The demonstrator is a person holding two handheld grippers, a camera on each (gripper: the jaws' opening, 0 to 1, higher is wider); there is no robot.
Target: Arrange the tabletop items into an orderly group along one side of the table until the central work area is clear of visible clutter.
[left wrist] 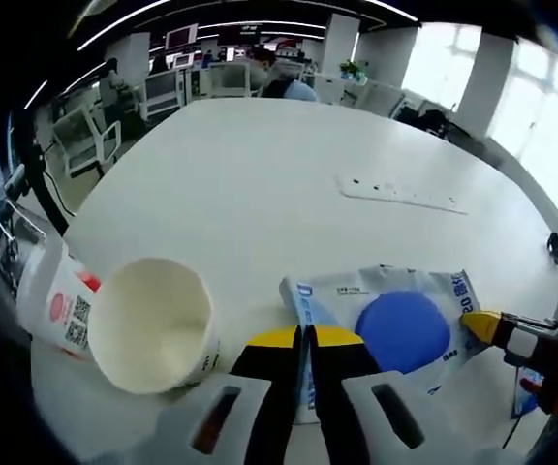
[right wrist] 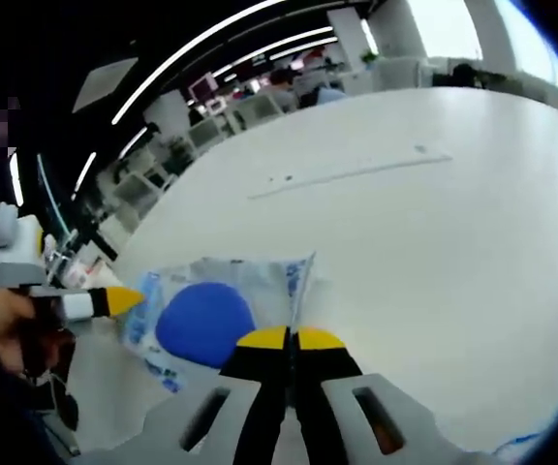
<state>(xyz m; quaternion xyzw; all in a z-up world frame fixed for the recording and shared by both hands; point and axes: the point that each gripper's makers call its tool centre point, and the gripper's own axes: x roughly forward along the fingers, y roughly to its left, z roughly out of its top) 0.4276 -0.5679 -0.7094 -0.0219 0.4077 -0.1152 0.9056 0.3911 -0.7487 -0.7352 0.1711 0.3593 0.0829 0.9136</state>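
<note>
Left hand-held gripper (left wrist: 308,337): jaws clenched on the near edge of one plastic packet (left wrist: 395,325) with a blue disc print. Right hand-held gripper (right wrist: 291,338): jaws pinched on the opposite edge of the same packet (right wrist: 223,308), which lies flat near the tabletop (left wrist: 260,184) edge. Each gripper's yellow tip shows in the other's view. One white paper cup (left wrist: 155,325) lies tipped on its side just beside the left gripper, touching one white bottle (left wrist: 58,302) with a red label. One flat white strip (left wrist: 402,194) sits well apart, mid-table.
</note>
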